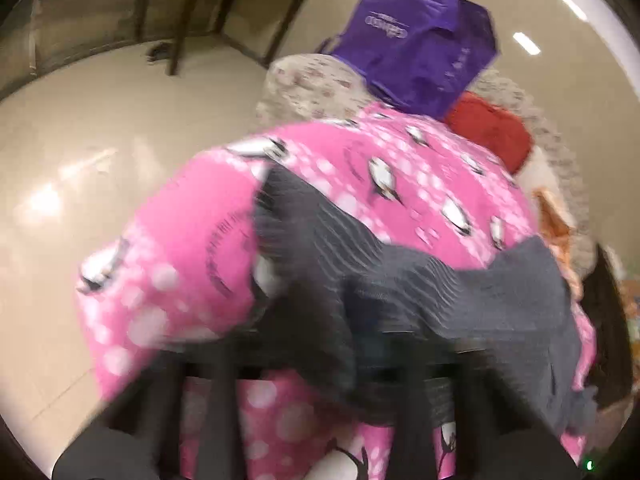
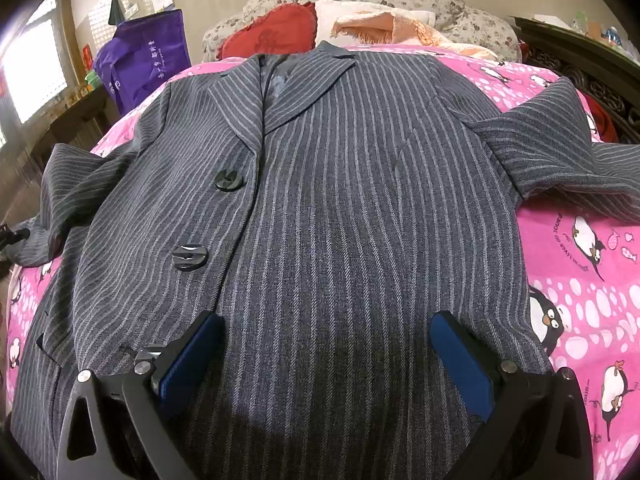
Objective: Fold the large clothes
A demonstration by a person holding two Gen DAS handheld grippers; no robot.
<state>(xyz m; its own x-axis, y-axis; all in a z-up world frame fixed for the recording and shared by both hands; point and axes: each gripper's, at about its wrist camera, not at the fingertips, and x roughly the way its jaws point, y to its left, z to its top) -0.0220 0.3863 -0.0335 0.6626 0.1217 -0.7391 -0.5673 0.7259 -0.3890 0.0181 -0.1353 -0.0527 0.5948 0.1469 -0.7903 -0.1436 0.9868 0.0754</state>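
While my right gripper hovers wide open over the hem of the pinstriped jacket, its length runs away toward the collar on the pink penguin bedspread; my left gripper is pinched shut on its sleeve, nearer that side's edge.

- jacket: woven cloth, matt, pinstriped; buttons glossy dark plastic
- bed cover: soft pink printed cloth, matt
- right hand-held gripper: matt black plastic arms, shiny metal screws, blue ribbed pads
- bag: purple, faint sheen
- floor: glossy, smooth tile
- cushion: red cloth
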